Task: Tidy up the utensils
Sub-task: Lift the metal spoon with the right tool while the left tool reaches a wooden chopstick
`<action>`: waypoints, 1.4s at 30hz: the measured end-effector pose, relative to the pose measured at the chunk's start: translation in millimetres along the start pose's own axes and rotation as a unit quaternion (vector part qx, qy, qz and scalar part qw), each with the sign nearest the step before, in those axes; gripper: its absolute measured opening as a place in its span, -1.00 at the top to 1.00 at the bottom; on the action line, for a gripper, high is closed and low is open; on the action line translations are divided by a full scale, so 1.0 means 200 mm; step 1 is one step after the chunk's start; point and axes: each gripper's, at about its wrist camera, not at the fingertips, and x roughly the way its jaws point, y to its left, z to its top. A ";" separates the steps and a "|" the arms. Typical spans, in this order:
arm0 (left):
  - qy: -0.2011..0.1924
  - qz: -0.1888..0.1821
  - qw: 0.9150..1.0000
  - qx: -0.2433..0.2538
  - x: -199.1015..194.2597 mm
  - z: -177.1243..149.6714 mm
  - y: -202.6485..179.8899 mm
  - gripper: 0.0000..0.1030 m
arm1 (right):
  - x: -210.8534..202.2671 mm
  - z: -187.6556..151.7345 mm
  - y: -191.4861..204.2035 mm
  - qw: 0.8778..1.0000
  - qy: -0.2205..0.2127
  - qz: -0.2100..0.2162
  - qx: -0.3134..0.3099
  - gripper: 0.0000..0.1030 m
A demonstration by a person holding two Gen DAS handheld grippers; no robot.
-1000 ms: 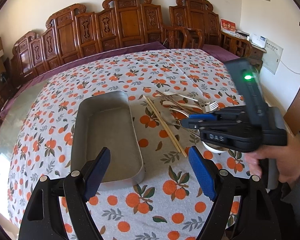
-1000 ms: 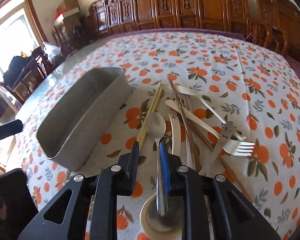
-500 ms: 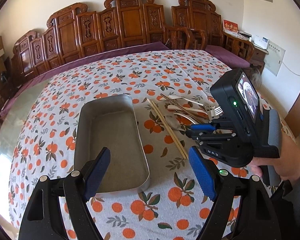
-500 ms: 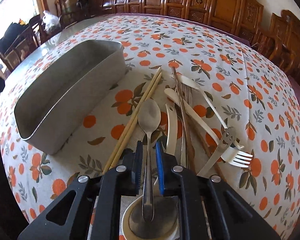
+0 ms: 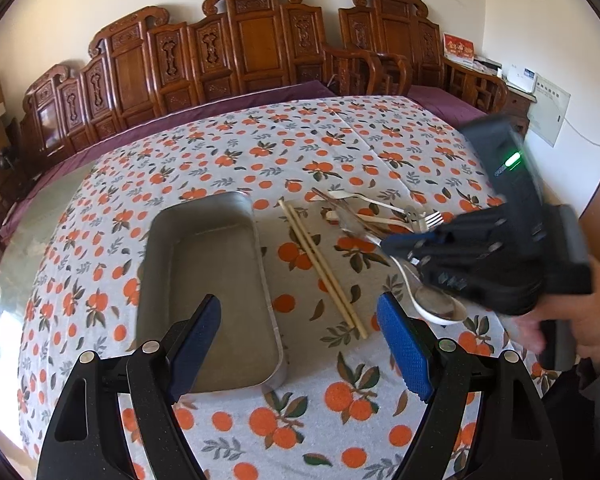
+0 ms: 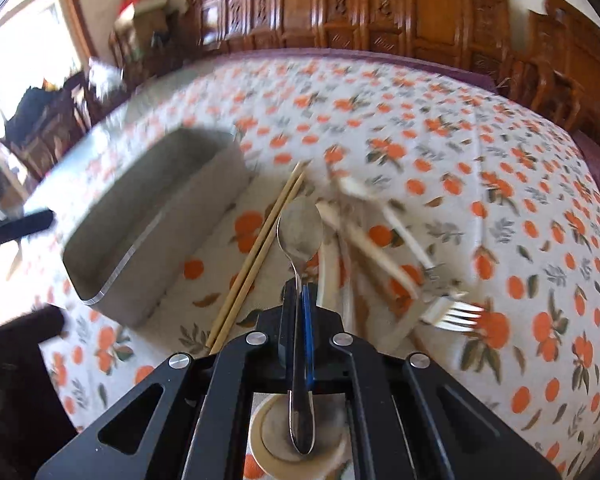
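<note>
My right gripper [image 6: 299, 300] is shut on the handle of a metal spoon [image 6: 300, 229], held above the utensil pile; it also shows in the left wrist view [image 5: 396, 245]. A pair of wooden chopsticks [image 5: 322, 268] lies beside an empty metal tray [image 5: 204, 276]. The tray [image 6: 148, 216] is left of the chopsticks [image 6: 260, 252] in the right wrist view. A fork [image 6: 452, 312] and white spoons [image 6: 380, 256] lie in a blurred pile. My left gripper [image 5: 298, 342] is open and empty over the tray's near right corner.
A white ladle-like spoon bowl [image 5: 440, 308] lies under the right gripper. Carved wooden chairs [image 5: 260, 44] line the far side of the orange-patterned tablecloth [image 5: 300, 420]. The table's right edge is close to the right hand.
My right gripper closed on the metal spoon's handle and lifted it off the pile. The right wrist view is now motion-blurred. The left gripper stayed open over the tray.
</note>
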 end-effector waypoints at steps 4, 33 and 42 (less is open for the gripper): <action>0.018 -0.009 1.000 0.015 0.09 0.05 -0.07 -0.16 | -0.11 -0.02 -0.10 0.999 -0.028 0.003 0.031 0.91; 0.163 0.001 0.987 0.001 0.69 0.15 -0.14 0.57 | -0.21 -0.04 -0.27 0.995 -0.058 0.016 0.081 0.90; 0.164 -0.030 0.986 -0.016 0.70 0.15 -0.13 0.74 | -0.21 -0.04 -0.27 0.995 -0.057 0.016 0.082 0.90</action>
